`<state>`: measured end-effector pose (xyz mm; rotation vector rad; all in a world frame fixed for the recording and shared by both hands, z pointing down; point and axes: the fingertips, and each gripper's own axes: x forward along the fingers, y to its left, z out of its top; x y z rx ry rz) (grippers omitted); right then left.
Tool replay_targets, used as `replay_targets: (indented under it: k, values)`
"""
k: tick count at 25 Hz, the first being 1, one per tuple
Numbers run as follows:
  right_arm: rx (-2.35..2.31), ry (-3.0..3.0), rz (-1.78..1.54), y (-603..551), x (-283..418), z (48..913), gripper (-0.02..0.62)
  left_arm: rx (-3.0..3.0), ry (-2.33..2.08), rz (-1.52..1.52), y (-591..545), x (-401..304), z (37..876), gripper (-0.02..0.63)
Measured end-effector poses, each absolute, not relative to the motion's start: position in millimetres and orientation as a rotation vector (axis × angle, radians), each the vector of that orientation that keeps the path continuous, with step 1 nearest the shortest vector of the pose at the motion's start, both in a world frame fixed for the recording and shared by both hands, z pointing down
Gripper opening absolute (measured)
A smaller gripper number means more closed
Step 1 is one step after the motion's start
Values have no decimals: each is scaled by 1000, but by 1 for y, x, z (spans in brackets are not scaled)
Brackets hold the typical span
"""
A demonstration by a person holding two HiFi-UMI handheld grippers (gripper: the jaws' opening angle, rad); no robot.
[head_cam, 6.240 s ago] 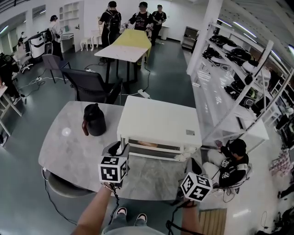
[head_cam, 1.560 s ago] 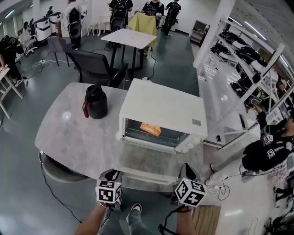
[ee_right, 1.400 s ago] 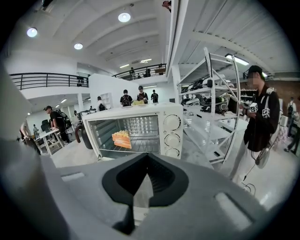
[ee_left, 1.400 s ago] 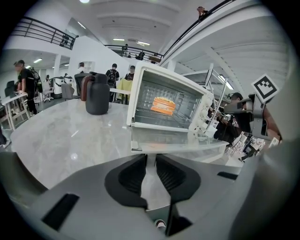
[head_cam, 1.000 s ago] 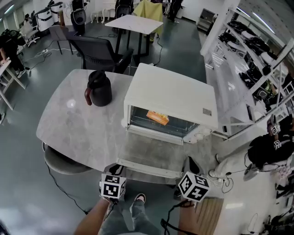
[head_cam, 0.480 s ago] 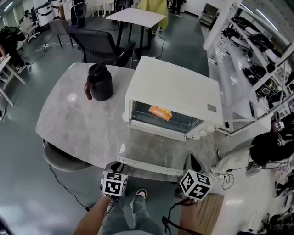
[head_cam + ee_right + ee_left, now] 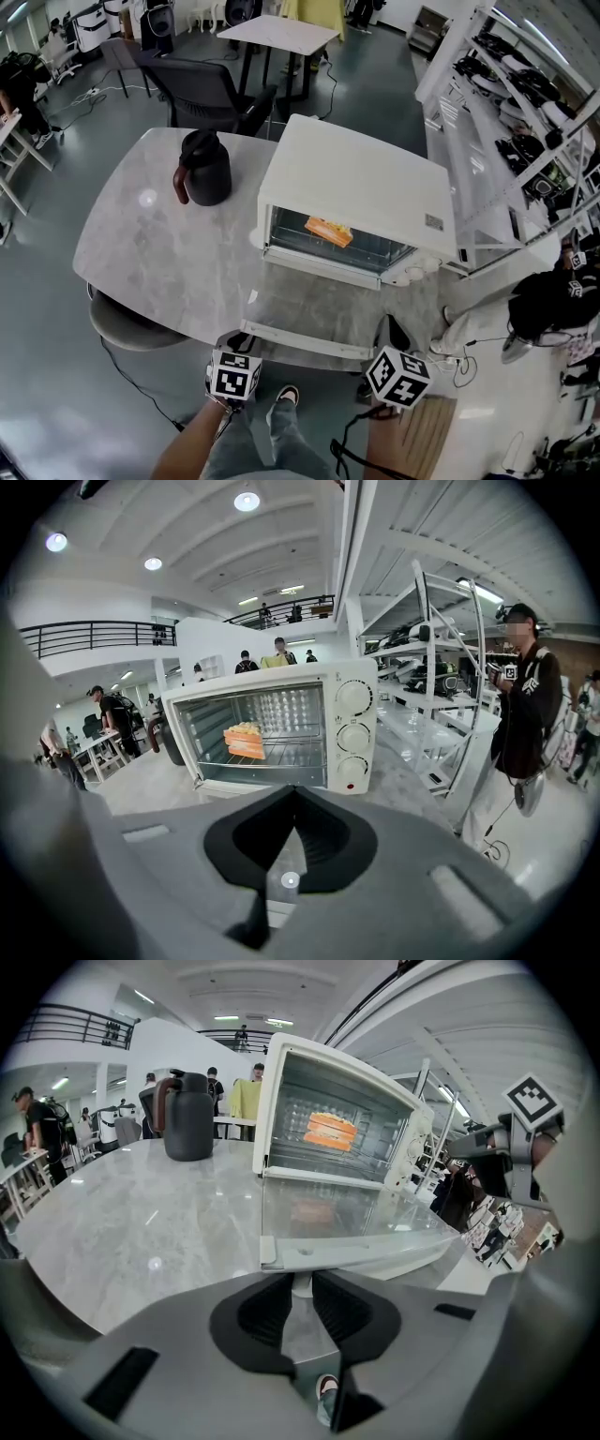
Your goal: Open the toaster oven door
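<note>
The toaster oven (image 7: 356,187) sits right of the frame's centre with its glass door (image 7: 319,305) already swung down almost flat, so the opening looks finished and the risk lies in what comes after. The left gripper (image 7: 236,340) is clamped on the door handle (image 7: 300,339) near its left end, and that handle lies at the near edge of the table (image 7: 159,244). More downward force there would probably strain the hinges or lever the light oven forward. A pull toward the person could slide the whole box across the smooth top. If the door is sprung, letting go abruptly might make it snap upward. The right gripper (image 7: 389,336) hovers at the handle's right end with its tips together on nothing, so it is not steadying the oven. A piece of toast (image 7: 328,230) rests on the rack inside and could shift if the oven jolts. The table is pale grey marbled stone, glossy and rounded, with a dark jug (image 7: 203,169) at the oven's left. Beyond it are a grey polished floor, a dark chair (image 7: 202,94) and a white table (image 7: 277,33) at the upper middle. White shelving (image 7: 506,112) runs along the right, and a person (image 7: 553,309) is at the right edge.
</note>
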<state>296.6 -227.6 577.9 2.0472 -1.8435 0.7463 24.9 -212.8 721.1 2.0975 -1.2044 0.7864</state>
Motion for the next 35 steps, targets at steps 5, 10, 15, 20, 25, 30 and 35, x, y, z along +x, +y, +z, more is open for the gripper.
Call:
replay_targets:
  k: [5,10,15,20,25,30,35]
  values:
    - [2040,-1858,737,-230,292,574,5,2108,-1197,780,-210,24,716,69]
    - [2034,-1894,717,-238,284,564,5,2096,-1223,768,-202,11,705,68]
    - [2025,-1940,695,-245,277,550,5,2056,-1309,713,-199,-15,683,54]
    - [2021,-1989,656,-245,272,532,5,2084,-1433,600,-219,-34,634,38]
    - [2050,-2031,592,-240,279,500,5,2156,-1547,481,-250,-34,564,21]
    - [2099,-2062,497,-234,291,460,5,2261,-1613,339,-280,-23,491,15]
    - [2189,-2074,372,-231,311,410,5,2362,-1646,210,-309,-6,424,12]
